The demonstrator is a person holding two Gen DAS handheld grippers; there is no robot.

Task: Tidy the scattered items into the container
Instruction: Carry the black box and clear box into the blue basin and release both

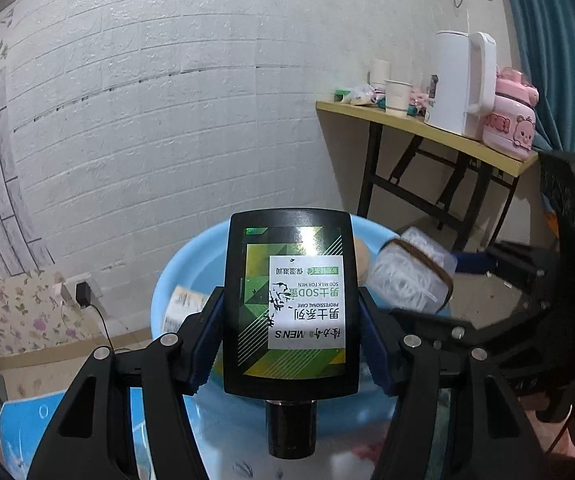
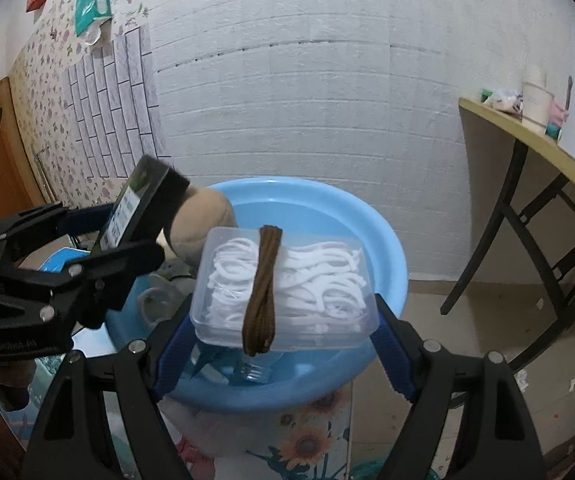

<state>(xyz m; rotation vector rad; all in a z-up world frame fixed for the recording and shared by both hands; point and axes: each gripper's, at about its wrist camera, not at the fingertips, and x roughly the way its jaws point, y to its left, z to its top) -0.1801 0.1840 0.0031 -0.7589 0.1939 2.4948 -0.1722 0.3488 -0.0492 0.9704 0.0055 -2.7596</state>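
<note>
Left wrist view: the left gripper (image 1: 290, 312) has its jaws pinching a black bottle (image 1: 290, 304) by its flat sides, blue pads pressed against both edges. The bottle is held cap toward the camera, its green and white label upside down, raised over the blue basin (image 1: 191, 264). Beyond the bottle, the clear box (image 1: 411, 276) in the other gripper hangs above the basin's right side.

Right wrist view: the right gripper (image 2: 283, 328) reaches level and forward, jaws pinching the clear box (image 2: 287, 288) by its two short ends. White floss picks fill the box and a brown band (image 2: 261, 292) is wrapped across its middle. The box is held flat over the near part of the blue basin (image 2: 383, 248). The left gripper (image 2: 99, 240) comes in from the left, tilted, with the black bottle (image 2: 135, 208) over the basin's left rim, just beside a tan plush toy (image 2: 203, 220) that lies inside. The basin stands on a cloth with sunflowers (image 2: 307, 440).
</note>
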